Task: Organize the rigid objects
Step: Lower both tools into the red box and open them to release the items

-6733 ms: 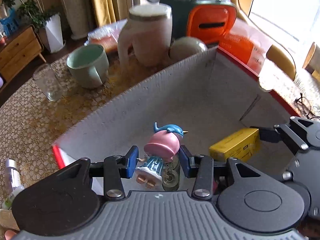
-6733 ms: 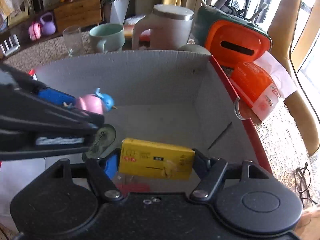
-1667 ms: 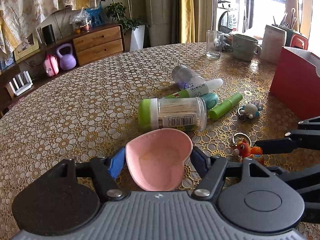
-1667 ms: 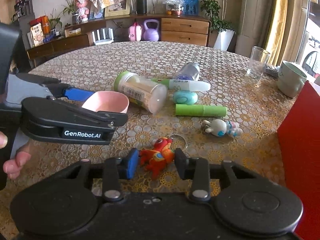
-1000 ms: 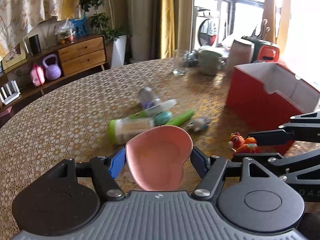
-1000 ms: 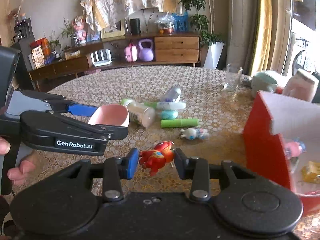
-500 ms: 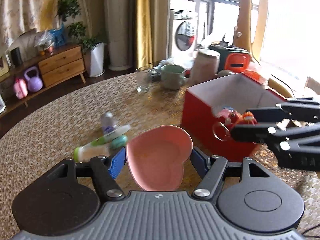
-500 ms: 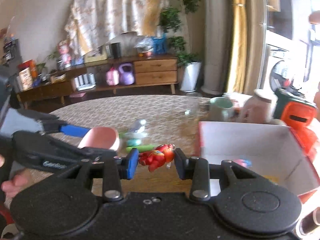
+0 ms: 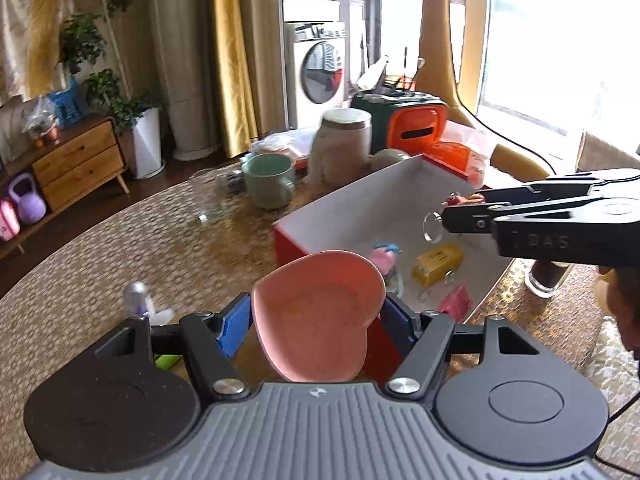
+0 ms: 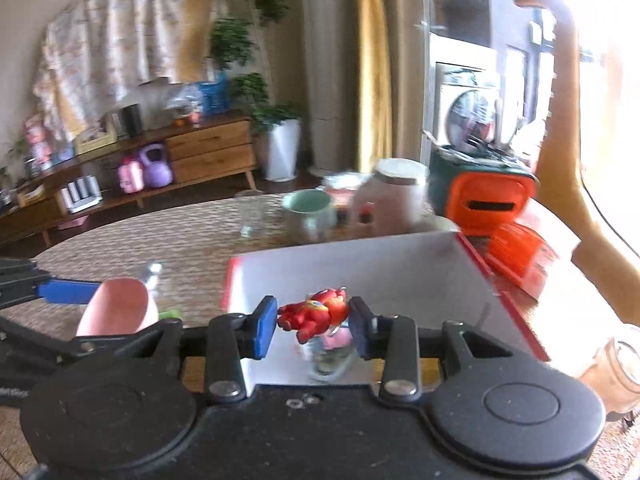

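My left gripper (image 9: 318, 322) is shut on a pink heart-shaped dish (image 9: 316, 316), held in the air at the near corner of the red box (image 9: 294, 242). My right gripper (image 10: 313, 322) is shut on a small red figure keychain (image 10: 316, 312), high over the box (image 10: 400, 264); the left wrist view shows that gripper (image 9: 460, 210) from the side, key ring dangling. Inside the box lie a yellow packet (image 9: 438, 260), a pink-hatted figurine (image 9: 384, 256) and a small pink item (image 9: 454, 300).
Behind the box stand a green mug (image 9: 268, 182), a lidded beige jug (image 9: 340, 148), a drinking glass (image 10: 249, 212) and an orange and green caddy (image 9: 408, 124). A small bottle (image 9: 136, 298) and a green tube (image 9: 166, 360) lie on the patterned table (image 9: 120, 248). A dark drink (image 9: 546, 276) stands right of the box.
Both grippers have risen and swung right, from over the loose items to the red box. The dish and the red figure stay gripped. The box interior has come into view.
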The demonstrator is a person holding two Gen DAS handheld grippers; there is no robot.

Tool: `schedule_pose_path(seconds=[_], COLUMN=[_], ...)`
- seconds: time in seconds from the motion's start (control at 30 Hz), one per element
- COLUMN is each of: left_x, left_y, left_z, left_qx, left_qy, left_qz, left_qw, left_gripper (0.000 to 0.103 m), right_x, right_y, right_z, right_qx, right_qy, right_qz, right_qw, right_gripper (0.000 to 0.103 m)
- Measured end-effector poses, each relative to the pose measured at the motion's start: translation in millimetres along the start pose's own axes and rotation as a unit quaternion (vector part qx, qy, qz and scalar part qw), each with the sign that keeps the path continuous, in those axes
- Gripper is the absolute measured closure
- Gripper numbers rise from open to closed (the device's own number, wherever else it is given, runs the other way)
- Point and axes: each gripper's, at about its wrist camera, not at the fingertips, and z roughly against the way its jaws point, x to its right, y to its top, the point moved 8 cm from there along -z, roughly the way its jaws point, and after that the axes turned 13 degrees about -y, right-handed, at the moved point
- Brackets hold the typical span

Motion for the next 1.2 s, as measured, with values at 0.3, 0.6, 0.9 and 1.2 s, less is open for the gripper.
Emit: schedule_pose_path(seconds=[0.3, 0.6, 0.9, 1.2], left_x=[36, 53, 52, 51], left_y=[21, 27, 23, 18], left_z=[-55, -113, -166, -202], left_qx=[-0.031, -0.071, -0.117, -0.182], left_qy=[-0.022, -0.028, -0.028, -0.024], left_qz=[-0.016, -0.007, 0.016, 0.023], left_qw=[0.9991, 0.997, 0.9926, 0.9828], left_gripper=[0.033, 0.033, 0.033, 0.033], right_x=[34, 57, 71, 75], right_y=[-4, -6, -20, -36], right_z=[-36, -80, -124, -147], right_qx=[-0.023, -0.068, -0.126, -0.189], right_qy=[-0.035, -0.06, -0.085, -0.093], right_qz=[-0.02, -0.047, -0.059, -0.06], right_qw=[0.999, 0.995, 0.987, 0.976], right_gripper=[0.065, 0.066, 0.065, 0.065])
